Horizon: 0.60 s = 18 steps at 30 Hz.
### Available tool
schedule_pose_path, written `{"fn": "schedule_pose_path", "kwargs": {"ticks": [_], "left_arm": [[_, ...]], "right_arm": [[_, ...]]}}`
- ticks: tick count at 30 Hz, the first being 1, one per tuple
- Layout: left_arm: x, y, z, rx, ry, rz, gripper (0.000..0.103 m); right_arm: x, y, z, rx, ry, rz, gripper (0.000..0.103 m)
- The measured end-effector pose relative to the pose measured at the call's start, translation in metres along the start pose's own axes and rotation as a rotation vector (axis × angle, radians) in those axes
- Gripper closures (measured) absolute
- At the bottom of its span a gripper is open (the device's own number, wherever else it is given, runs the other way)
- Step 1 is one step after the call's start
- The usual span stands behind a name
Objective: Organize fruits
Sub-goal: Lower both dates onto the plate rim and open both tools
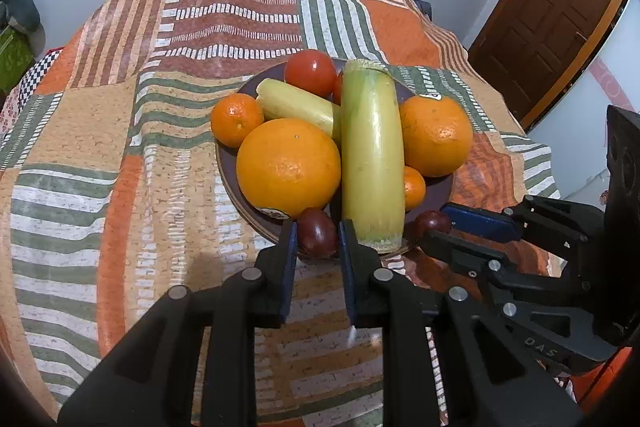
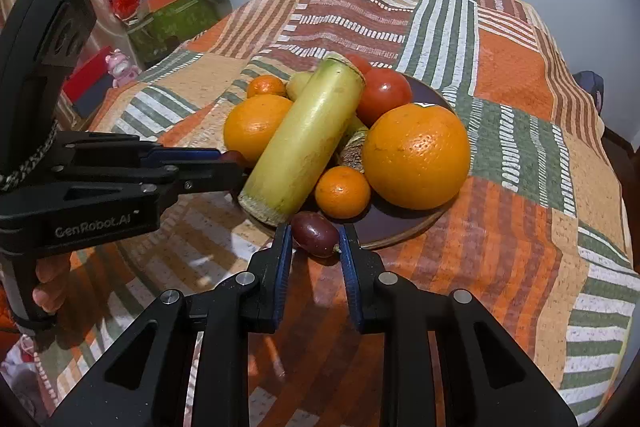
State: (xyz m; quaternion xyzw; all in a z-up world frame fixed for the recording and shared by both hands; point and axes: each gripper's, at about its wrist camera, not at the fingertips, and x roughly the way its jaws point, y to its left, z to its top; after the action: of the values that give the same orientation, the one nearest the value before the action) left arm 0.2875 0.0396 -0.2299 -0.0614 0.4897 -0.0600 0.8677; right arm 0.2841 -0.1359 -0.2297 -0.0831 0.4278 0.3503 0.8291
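Two hand-held grippers are closing in on a heaped plate (image 1: pixel 434 193) of produce, which is sitting on a table under a patchwork-print cloth (image 1: pixel 120 131). Nearest the camera, the left gripper (image 1: pixel 318 233) is pinching a small dark-red fruit (image 1: pixel 318 231) between its blue-padded fingers at the plate's near rim, jaws narrow. Beside it, the right gripper (image 2: pixel 315 237) is clamping a second dark-red fruit (image 2: pixel 315 234) in the same way at the rim, with its jaws equally narrow.

Just behind the held fruits, a long pale-green stalk (image 1: pixel 372 155) is lying across the pile, with a large orange (image 1: pixel 288 167) touching it on the left and a small mandarin (image 1: pixel 414 188) tucked against it on the right. A second large orange (image 1: pixel 436 135) is resting behind that mandarin. Further back, a shorter green stalk (image 1: pixel 298 106) is leaning between another mandarin (image 1: pixel 237 119) and a red tomato (image 1: pixel 310 73) at the far edge of the plate.

In the background, a brown panelled door (image 1: pixel 560 15) is standing against a pale wall.
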Motion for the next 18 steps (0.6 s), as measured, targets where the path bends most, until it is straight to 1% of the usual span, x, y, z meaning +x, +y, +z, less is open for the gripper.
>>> {"fn": "schedule_pose_path", "kwargs": {"ticks": [3, 6, 8, 10, 14, 18], "left_arm": [[0.005, 0.002, -0.001, -0.011, 0.01, 0.002, 0.083], [0.007, 0.004, -0.002, -0.029, 0.018, -0.001, 0.08], [0.006, 0.005, -0.003, -0.033, 0.017, 0.001, 0.079], [0.001, 0.005, -0.005, -0.033, 0.01, 0.004, 0.079], [-0.02, 0.003, -0.006, -0.028, -0.027, 0.02, 0.079], [-0.056, -0.006, -0.005, -0.022, -0.106, 0.029, 0.079]], "right_arm": [[0.003, -0.003, 0.0, 0.004, 0.005, 0.006, 0.08], [0.003, -0.003, 0.001, -0.003, 0.01, 0.006, 0.078], [0.003, -0.002, 0.001, -0.011, 0.013, 0.005, 0.072], [0.003, -0.001, 0.001, -0.017, 0.01, -0.006, 0.07], [-0.011, -0.001, 0.002, -0.008, -0.018, -0.018, 0.07], [-0.039, 0.001, 0.005, 0.001, -0.076, -0.035, 0.07]]}}
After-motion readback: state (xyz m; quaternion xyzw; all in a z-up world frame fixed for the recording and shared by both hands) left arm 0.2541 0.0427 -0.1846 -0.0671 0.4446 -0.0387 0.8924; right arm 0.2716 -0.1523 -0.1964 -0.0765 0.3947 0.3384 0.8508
